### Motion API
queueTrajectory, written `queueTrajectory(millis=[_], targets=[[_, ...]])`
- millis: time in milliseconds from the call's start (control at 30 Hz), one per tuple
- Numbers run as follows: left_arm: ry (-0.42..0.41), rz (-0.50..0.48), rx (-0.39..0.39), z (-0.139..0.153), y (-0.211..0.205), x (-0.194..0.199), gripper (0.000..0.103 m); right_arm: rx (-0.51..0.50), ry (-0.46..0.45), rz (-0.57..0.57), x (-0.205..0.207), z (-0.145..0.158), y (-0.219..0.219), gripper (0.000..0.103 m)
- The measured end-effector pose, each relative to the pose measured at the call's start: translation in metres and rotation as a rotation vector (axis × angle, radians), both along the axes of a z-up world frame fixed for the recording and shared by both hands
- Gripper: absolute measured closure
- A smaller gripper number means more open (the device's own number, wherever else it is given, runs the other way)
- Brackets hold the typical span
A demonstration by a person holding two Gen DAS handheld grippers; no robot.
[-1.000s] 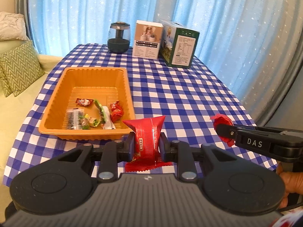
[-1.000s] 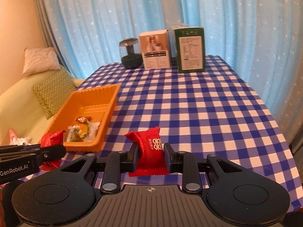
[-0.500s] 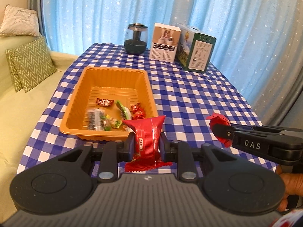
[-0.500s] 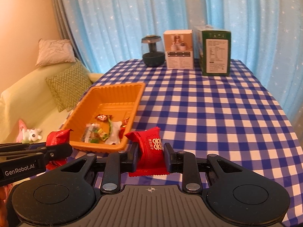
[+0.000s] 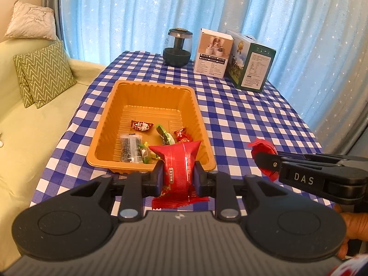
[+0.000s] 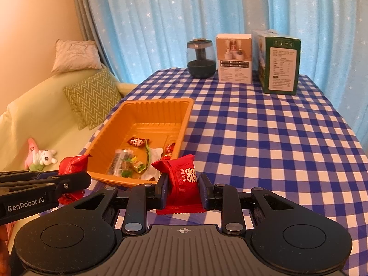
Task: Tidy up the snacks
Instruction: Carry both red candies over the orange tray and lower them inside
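Note:
My left gripper (image 5: pixel 178 177) is shut on a red snack packet (image 5: pixel 178 165), held just short of the near rim of the orange tray (image 5: pixel 128 92). My right gripper (image 6: pixel 182 187) is shut on a second red snack packet (image 6: pixel 184 177) with white characters, near the tray's (image 6: pixel 158 103) front right corner. Each gripper shows from the side in the other's view: the right gripper (image 5: pixel 264 158) with its red packet (image 5: pixel 262 146), the left gripper (image 6: pixel 85 180) with its packet (image 6: pixel 73 163). Several wrapped snacks (image 5: pixel 147 142) lie in the tray's near half.
A blue-and-white checked tablecloth (image 6: pixel 264 138) covers the table. At the far end stand a dark glass jar (image 6: pixel 201 58), a white box (image 6: pixel 234 58) and a green box (image 6: pixel 280 62). A yellow-green sofa (image 5: pixel 30 124) with cushions and a small plush toy (image 6: pixel 40 157) lies left of the table.
Both views have swung so the tray and the far boxes sit further right in each picture; both grippers shifted sideways along the table's near edge, keeping their red packets.

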State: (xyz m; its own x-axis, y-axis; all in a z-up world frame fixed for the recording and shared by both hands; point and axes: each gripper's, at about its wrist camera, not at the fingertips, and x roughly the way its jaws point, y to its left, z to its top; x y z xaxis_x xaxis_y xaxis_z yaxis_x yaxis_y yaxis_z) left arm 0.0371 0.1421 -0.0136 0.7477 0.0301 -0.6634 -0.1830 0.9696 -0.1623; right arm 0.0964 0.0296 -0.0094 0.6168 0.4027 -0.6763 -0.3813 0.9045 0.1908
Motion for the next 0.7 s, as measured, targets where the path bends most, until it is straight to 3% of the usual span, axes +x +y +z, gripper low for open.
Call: queueTrajectory(millis=[700], targets=[[0.023,0.022,-0.002,-0.011,0.036,0.030,0.080,0.005,0.020,0.036,0.037,-0.016,0.034,0.075]])
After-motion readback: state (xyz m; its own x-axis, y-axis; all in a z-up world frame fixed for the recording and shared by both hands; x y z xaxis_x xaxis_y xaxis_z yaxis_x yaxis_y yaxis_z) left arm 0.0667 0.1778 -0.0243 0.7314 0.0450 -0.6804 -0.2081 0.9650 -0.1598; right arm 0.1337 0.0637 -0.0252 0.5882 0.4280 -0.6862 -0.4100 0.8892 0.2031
